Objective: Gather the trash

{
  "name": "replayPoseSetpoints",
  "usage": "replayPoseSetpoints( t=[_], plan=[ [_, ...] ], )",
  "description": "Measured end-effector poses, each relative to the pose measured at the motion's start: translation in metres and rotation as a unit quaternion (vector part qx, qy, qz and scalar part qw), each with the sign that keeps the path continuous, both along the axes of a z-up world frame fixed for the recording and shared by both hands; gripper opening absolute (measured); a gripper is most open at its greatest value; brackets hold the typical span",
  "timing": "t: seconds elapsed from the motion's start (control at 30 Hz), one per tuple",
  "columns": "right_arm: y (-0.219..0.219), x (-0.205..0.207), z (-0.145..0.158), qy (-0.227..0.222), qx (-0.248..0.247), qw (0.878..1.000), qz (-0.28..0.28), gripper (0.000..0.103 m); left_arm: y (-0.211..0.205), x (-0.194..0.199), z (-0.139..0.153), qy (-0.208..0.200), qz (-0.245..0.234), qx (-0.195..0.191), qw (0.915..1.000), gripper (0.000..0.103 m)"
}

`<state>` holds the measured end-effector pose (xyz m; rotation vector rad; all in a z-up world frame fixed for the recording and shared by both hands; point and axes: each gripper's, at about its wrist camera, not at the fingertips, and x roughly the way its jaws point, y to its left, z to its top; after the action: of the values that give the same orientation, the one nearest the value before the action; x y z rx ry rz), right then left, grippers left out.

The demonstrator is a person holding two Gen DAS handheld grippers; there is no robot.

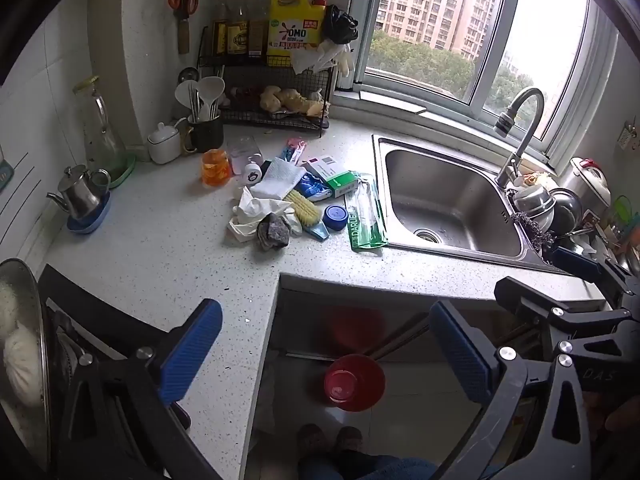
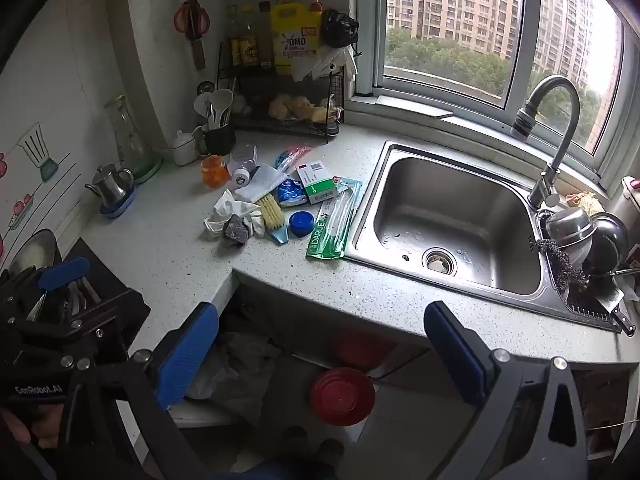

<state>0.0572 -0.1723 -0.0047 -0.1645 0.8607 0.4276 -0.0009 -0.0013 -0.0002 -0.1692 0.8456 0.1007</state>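
Note:
A heap of litter lies on the speckled counter left of the sink: crumpled white tissue (image 1: 256, 212) (image 2: 228, 212), a grey wad (image 1: 274, 232) (image 2: 238, 232), a green Darlie toothpaste pack (image 1: 366, 216) (image 2: 334, 224), a blue lid (image 1: 335, 217) (image 2: 302, 224), a yellow-bristled brush (image 1: 306, 208) (image 2: 272, 212) and a green-and-white box (image 1: 332, 176) (image 2: 318, 184). My left gripper (image 1: 326, 354) and right gripper (image 2: 322, 356) both hang open over the counter's front edge, well short of the heap, with nothing between their blue pads. A red bowl (image 1: 354, 382) (image 2: 342, 396) sits on the floor below them.
The steel sink (image 1: 452, 200) with its faucet (image 1: 520, 132) is on the right, with stacked pots (image 2: 580, 236) beside it. A wire rack of bottles (image 1: 272, 80), a utensil cup (image 1: 206, 132), an orange jar (image 1: 216, 168) and a kettle (image 1: 80, 196) line the back. A hob is at the left. A person's feet show below.

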Motion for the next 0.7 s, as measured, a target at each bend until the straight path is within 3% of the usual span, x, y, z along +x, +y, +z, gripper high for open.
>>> replayPoseSetpoints(
  t=[0.07,0.1,0.3,0.7],
  plan=[
    [-0.001,0.002,0.001,0.005,-0.009,1.0,-0.002,0.103,-0.009,-0.006,-0.002,-0.009,-0.001,0.019,0.9998,0.103],
    [-0.001,0.002,0.002,0.005,-0.01,1.0,-0.002,0.103,-0.008,0.0,-0.003,0.006,-0.005,0.014,0.9999,0.103],
    [-0.001,-0.003,-0.001,0.007,-0.01,1.0,-0.003,0.103,0.002,-0.001,-0.003,0.007,-0.008,-0.009,0.9999,0.103],
    [-0.001,-0.004,-0.004,0.013,-0.008,1.0,0.0,0.103,-0.001,0.001,-0.006,0.014,-0.008,0.004,0.9999,0.103]
  ],
)
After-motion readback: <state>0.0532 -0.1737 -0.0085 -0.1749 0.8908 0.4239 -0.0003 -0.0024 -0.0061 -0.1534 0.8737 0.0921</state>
